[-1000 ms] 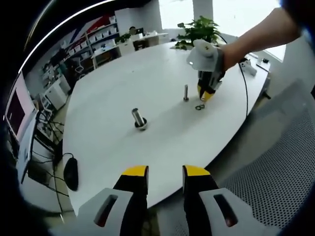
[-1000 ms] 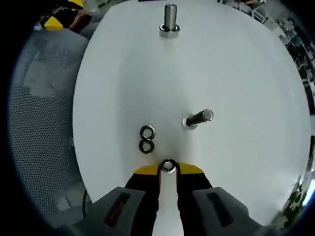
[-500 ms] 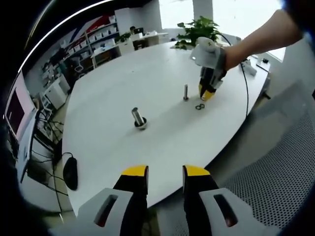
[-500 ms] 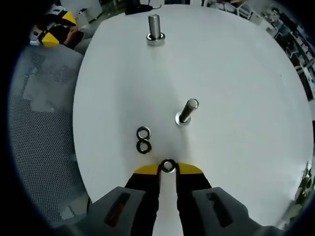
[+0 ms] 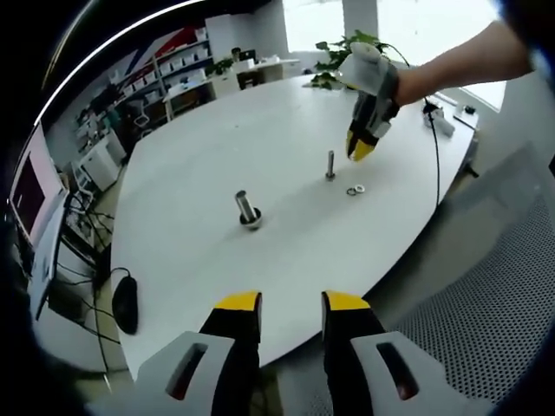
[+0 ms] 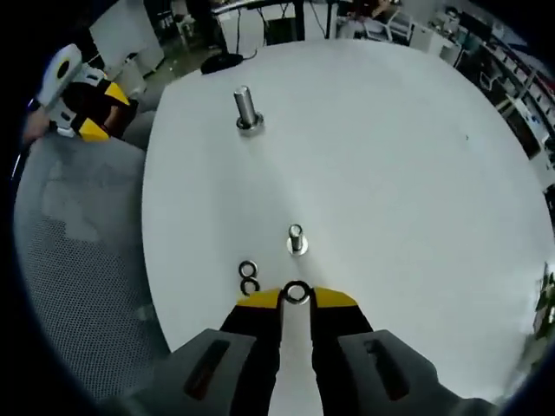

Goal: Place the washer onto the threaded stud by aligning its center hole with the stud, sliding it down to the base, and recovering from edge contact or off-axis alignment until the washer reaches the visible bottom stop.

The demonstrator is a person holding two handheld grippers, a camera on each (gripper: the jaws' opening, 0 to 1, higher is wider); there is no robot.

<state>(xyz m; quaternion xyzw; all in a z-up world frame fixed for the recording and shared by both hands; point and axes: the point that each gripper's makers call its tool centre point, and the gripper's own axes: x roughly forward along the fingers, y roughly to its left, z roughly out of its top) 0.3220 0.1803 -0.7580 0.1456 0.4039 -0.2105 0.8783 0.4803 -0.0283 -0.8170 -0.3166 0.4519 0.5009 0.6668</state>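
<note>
No writing can be read on anything here. The right gripper (image 6: 297,297) holds a washer (image 6: 297,293) between its yellow tips, above the white round table (image 6: 390,156) and close to the thin threaded stud (image 6: 296,237), with two more washers (image 6: 249,277) lying beside. The left gripper (image 5: 291,303) hangs off the table edge, jaws a little apart with nothing between; a thicker stud (image 5: 246,209) stands further away, and shelves and a plant (image 5: 347,54) are blurred behind.

Office: monitor (image 5: 29,201), shelving (image 5: 178,71), potted plant (image 5: 347,54).
</note>
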